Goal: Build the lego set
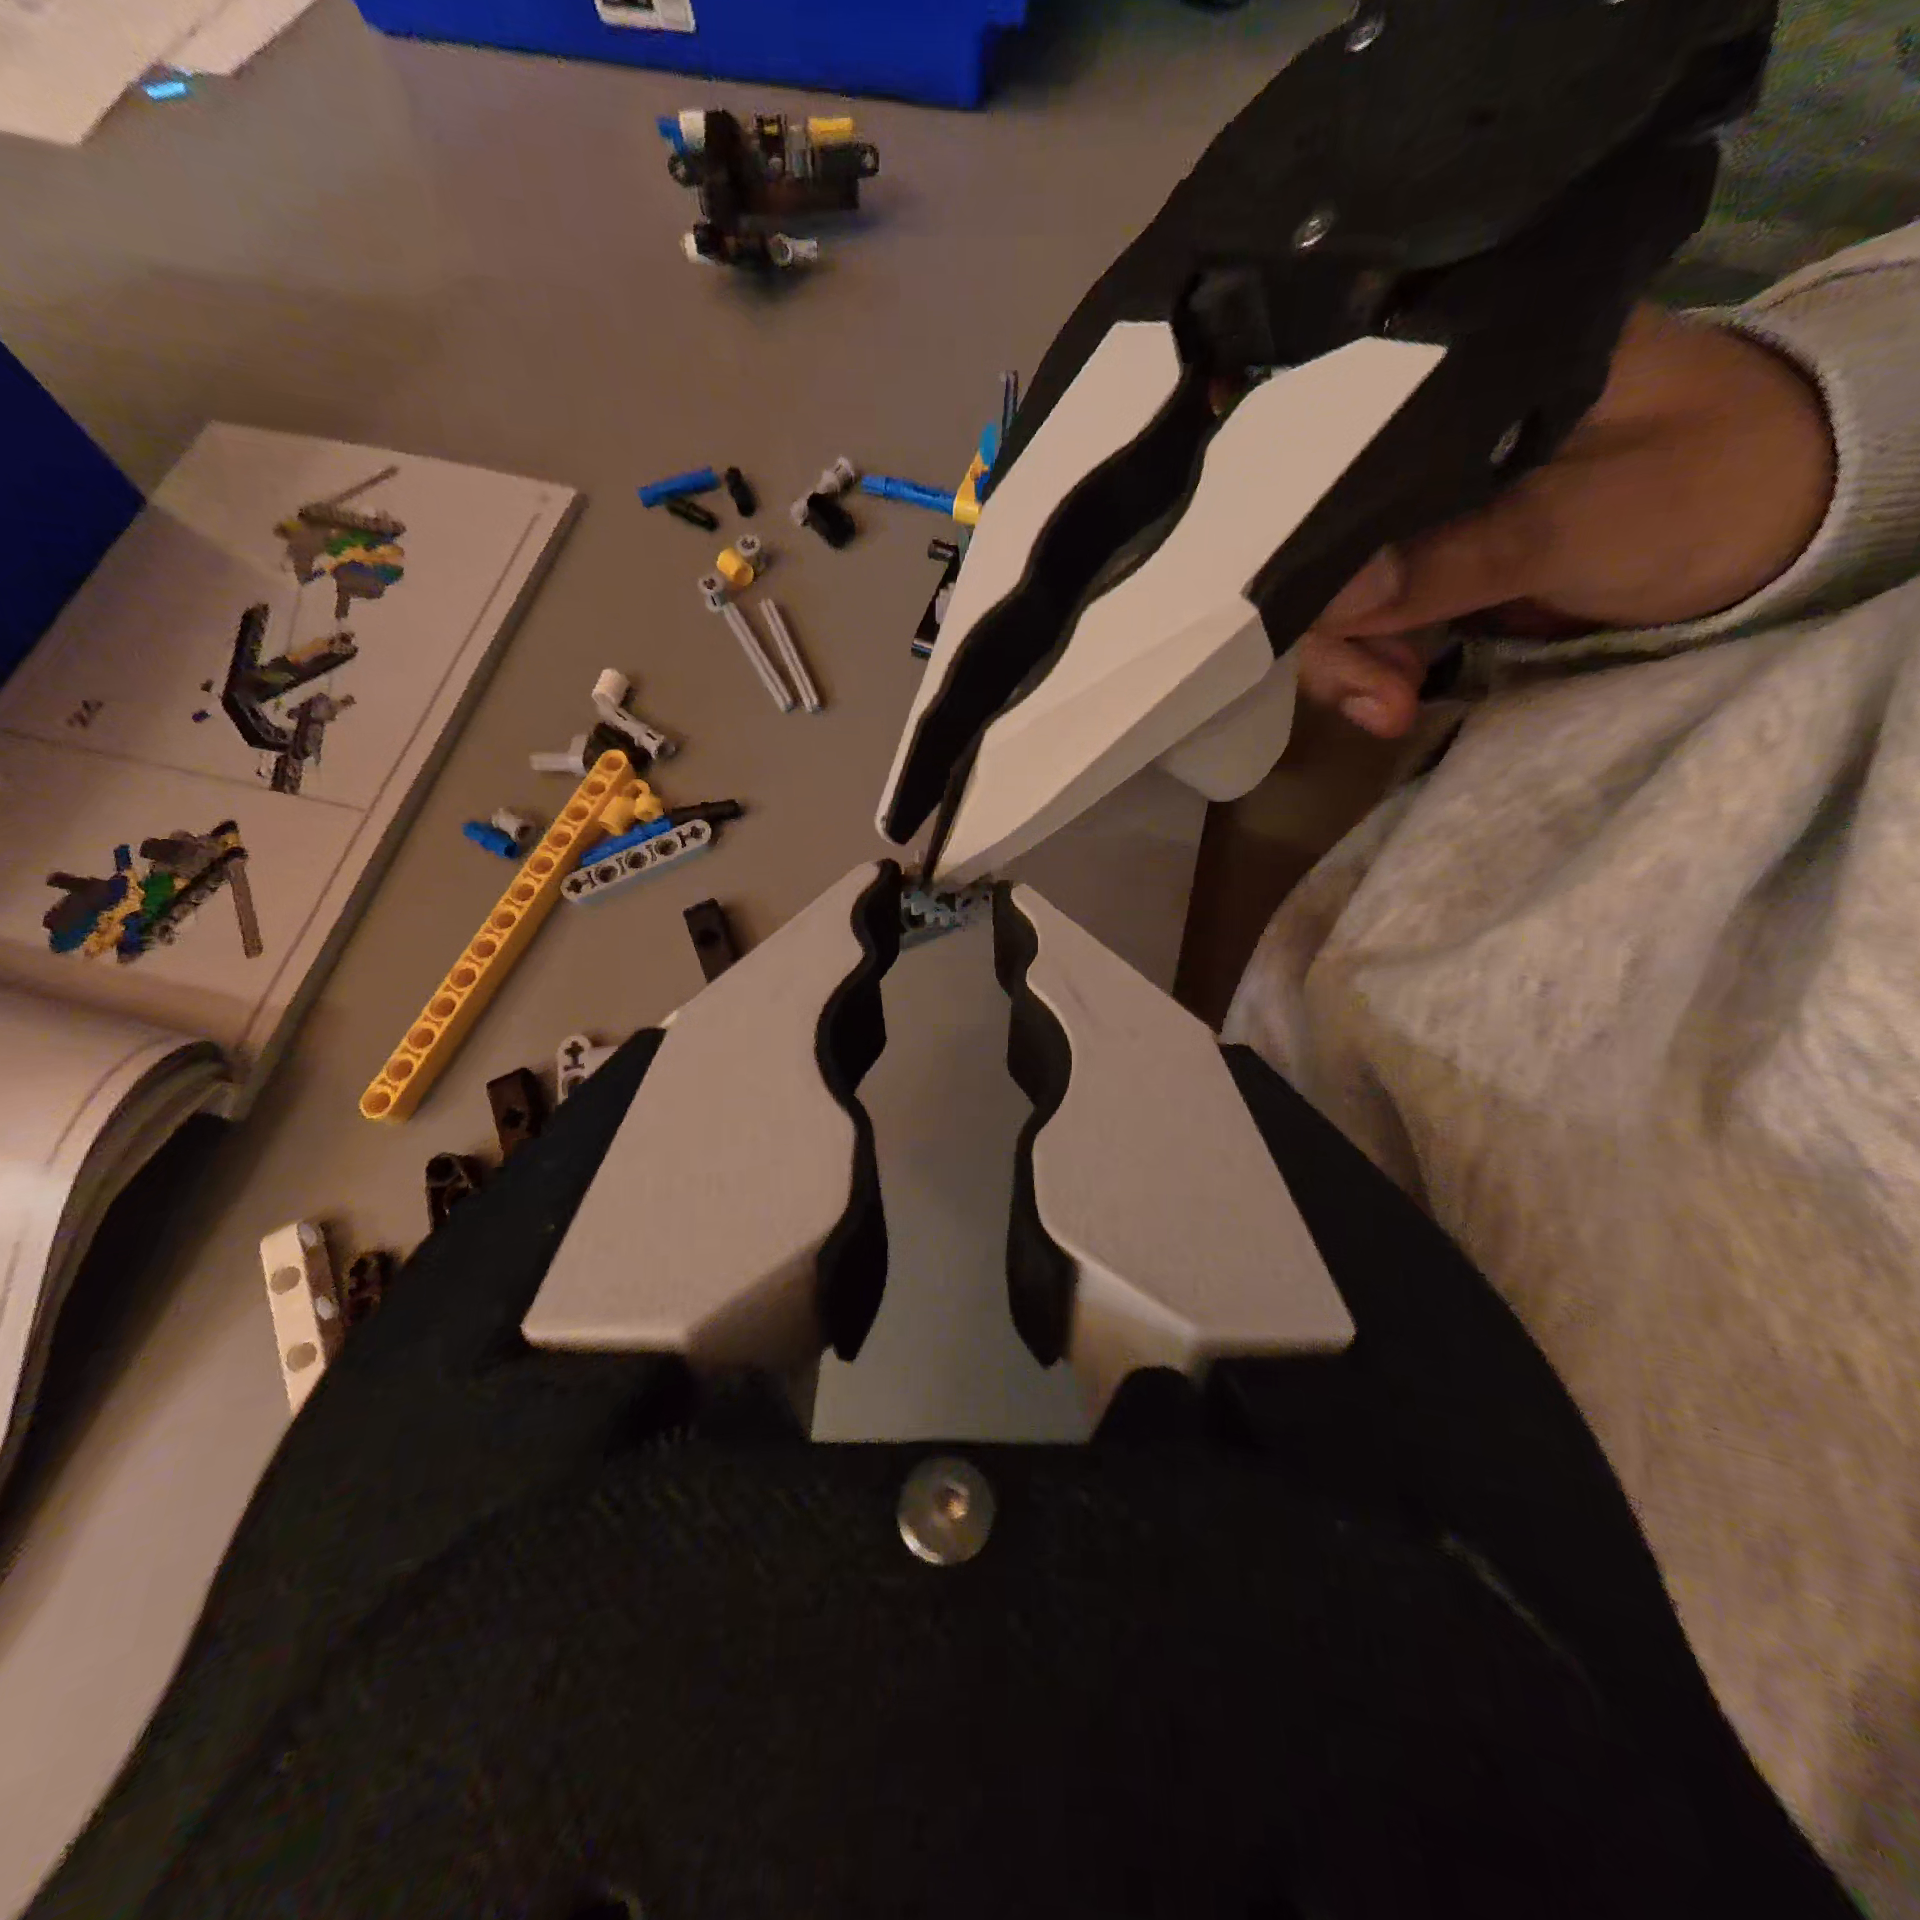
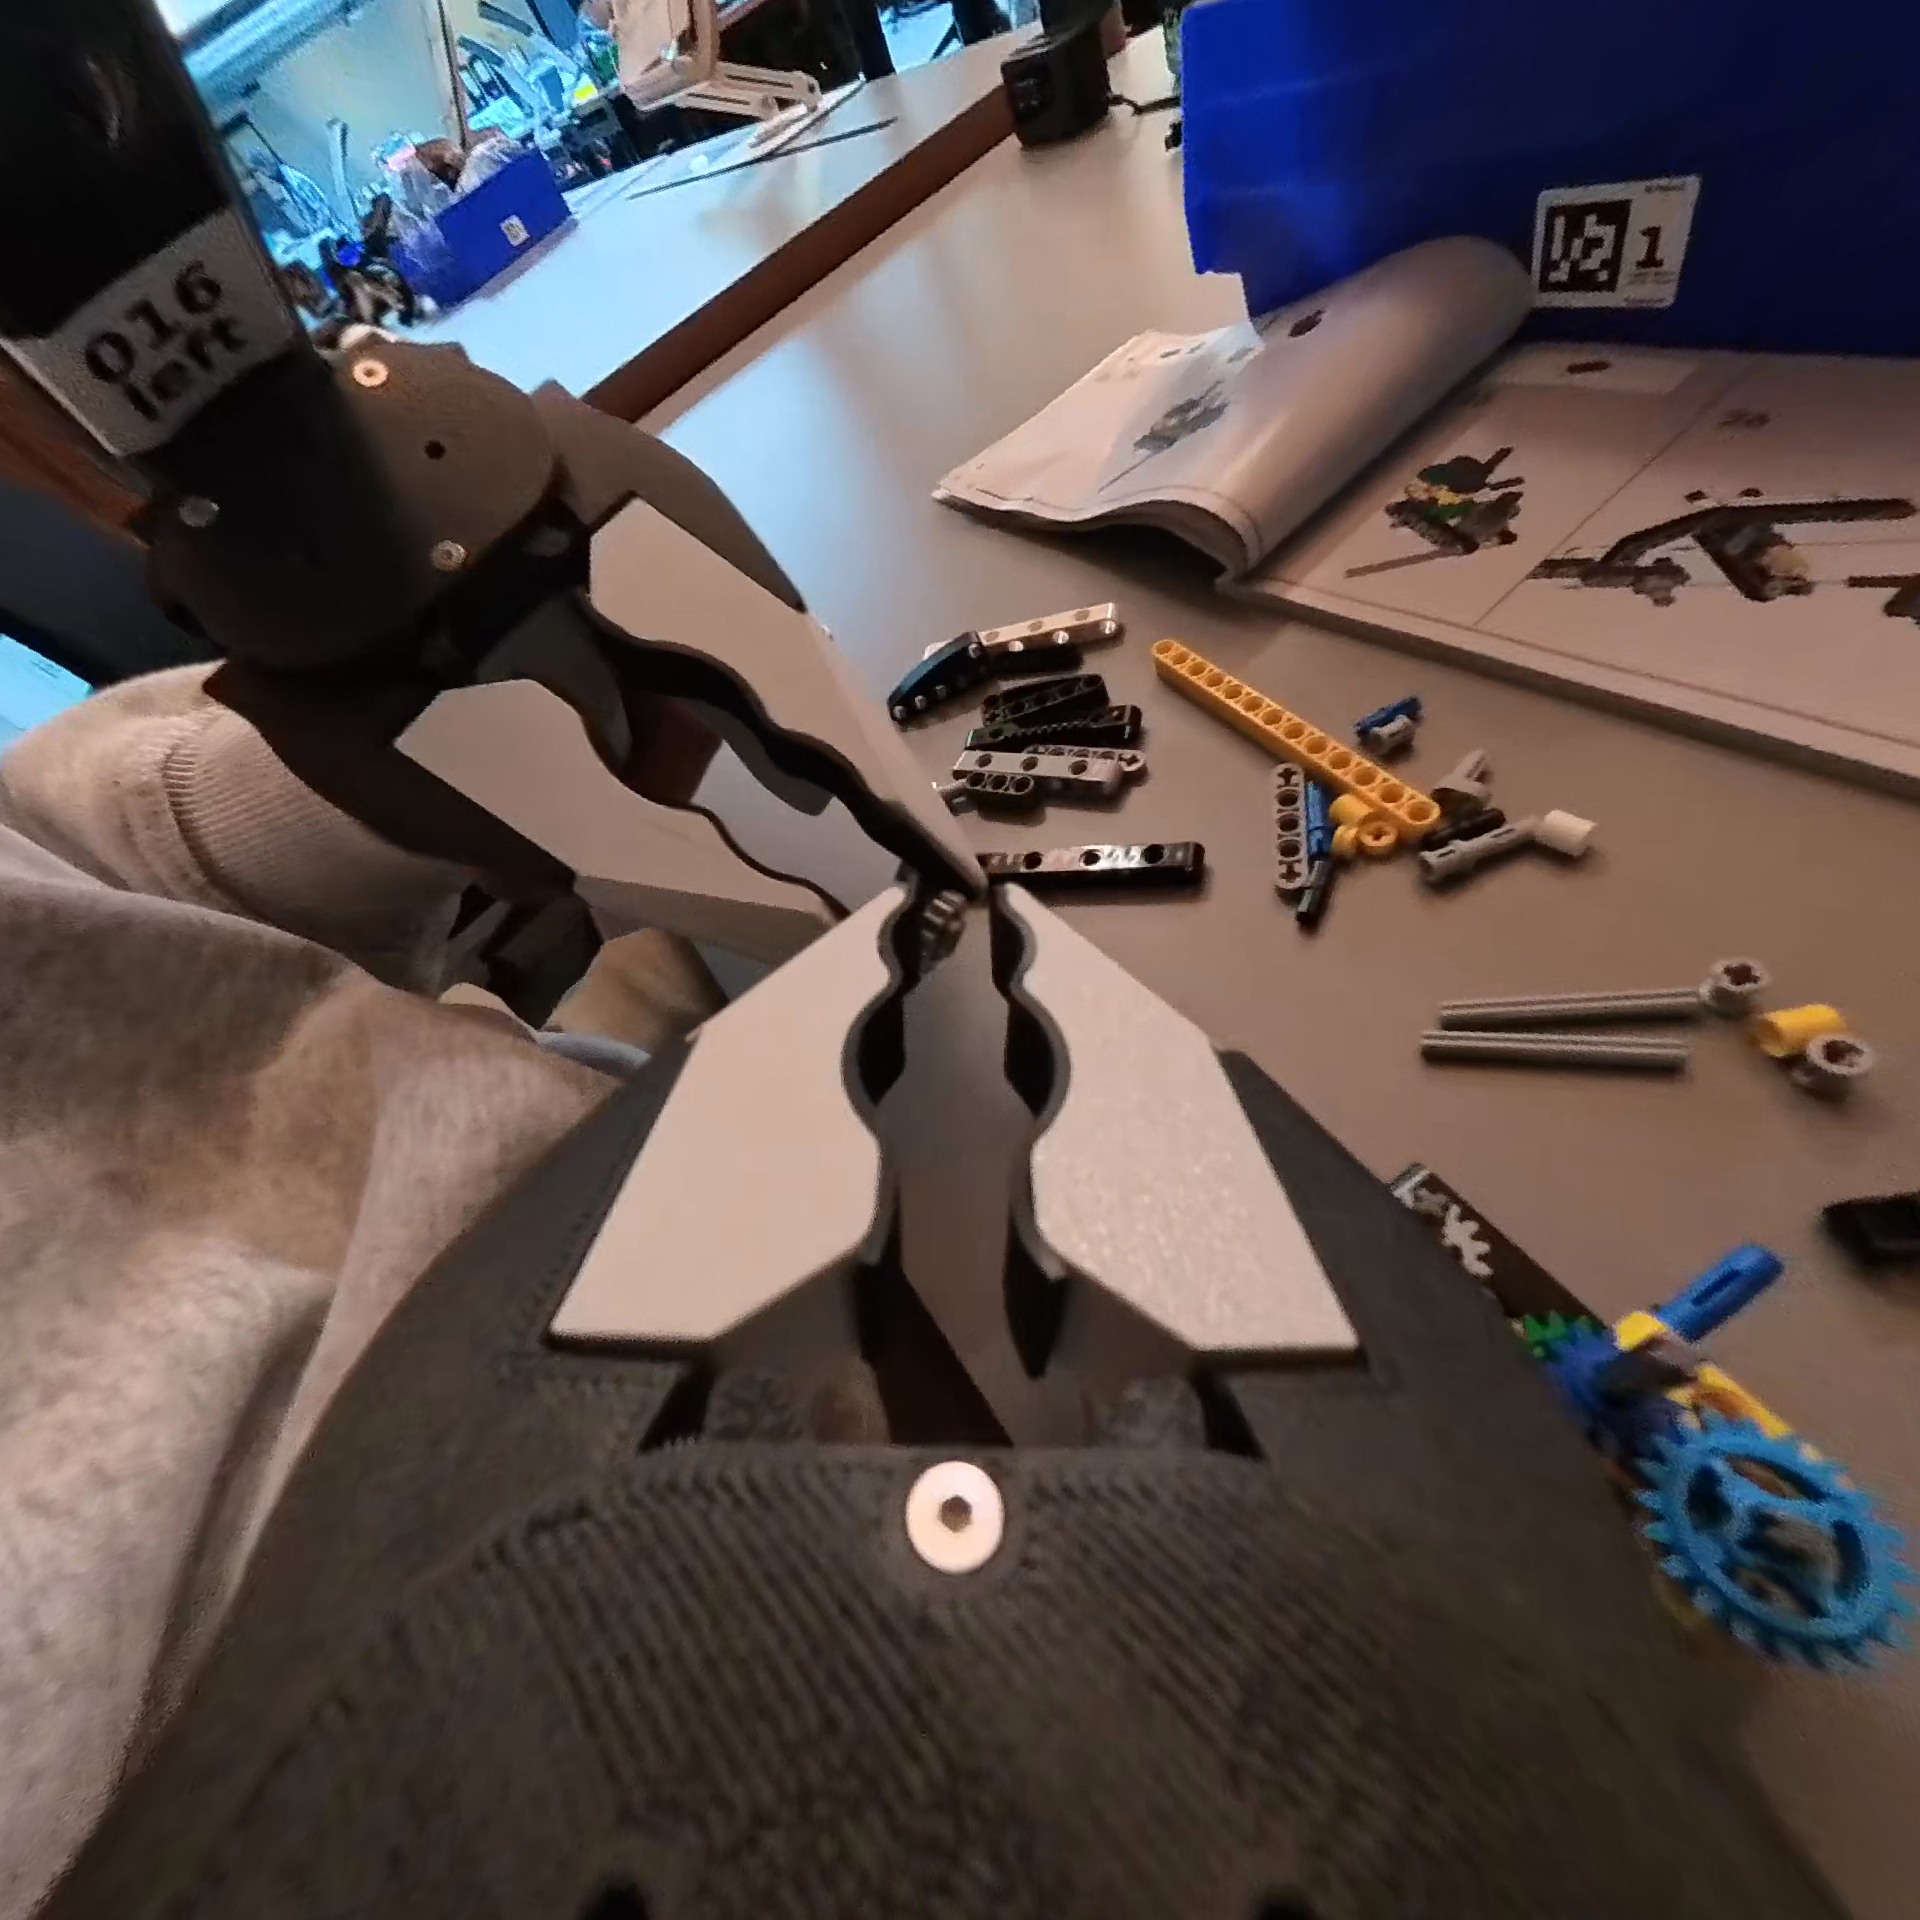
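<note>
My left gripper (image 1: 943,902) is shut on a small grey toothed piece (image 1: 938,916) and holds it above the table's near edge. My right gripper (image 1: 920,840) comes down from the upper right and meets it tip to tip, closed on a thin black pin (image 1: 943,831) that points into the grey piece. In the right wrist view my right gripper (image 2: 948,909) has the toothed piece (image 2: 940,923) at its tips, and the left gripper (image 2: 961,878) reaches in from the upper left. Loose parts, including a long yellow beam (image 1: 499,935), lie on the grey table (image 1: 416,312).
An open instruction booklet (image 1: 260,675) lies to the left. A blue bin (image 1: 727,42) stands at the back, with a small sub-assembly (image 1: 769,177) before it. Two grey axles (image 2: 1558,1029), black beams (image 2: 1049,727) and a blue-gear assembly (image 2: 1766,1538) lie nearby. A person's grey sleeve (image 1: 1558,1039) is close by. The small sub-assembly (image 1: 769,177) is about 25 cm from my right fingertips.
</note>
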